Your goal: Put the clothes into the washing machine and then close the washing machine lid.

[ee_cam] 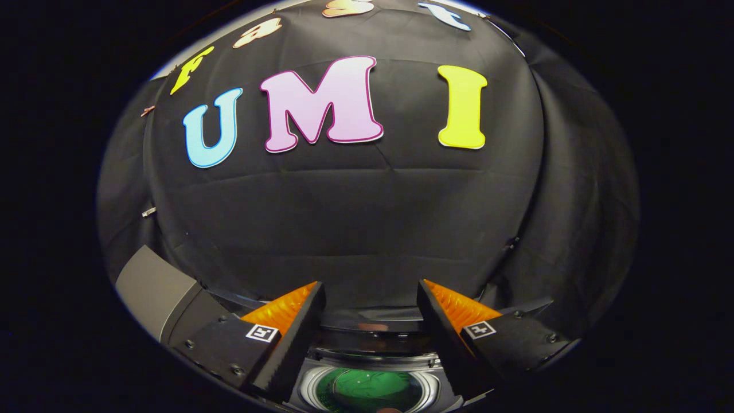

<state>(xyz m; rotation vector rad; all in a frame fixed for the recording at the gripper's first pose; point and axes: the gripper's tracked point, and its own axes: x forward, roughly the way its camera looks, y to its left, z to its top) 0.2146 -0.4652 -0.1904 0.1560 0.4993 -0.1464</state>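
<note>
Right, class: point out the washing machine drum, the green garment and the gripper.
washing machine drum (pixel 307 385), gripper view, on its shiny rim.
green garment (pixel 367 391), gripper view, on the cloth's middle inside the drum.
gripper (pixel 370 298), gripper view, midway between its open fingertips.

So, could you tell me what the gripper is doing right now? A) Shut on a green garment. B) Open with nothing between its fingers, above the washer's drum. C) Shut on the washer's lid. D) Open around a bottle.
B: the gripper is open with a bare gap between its fingers, and the green garment already lies below in the washer's drum.
</note>
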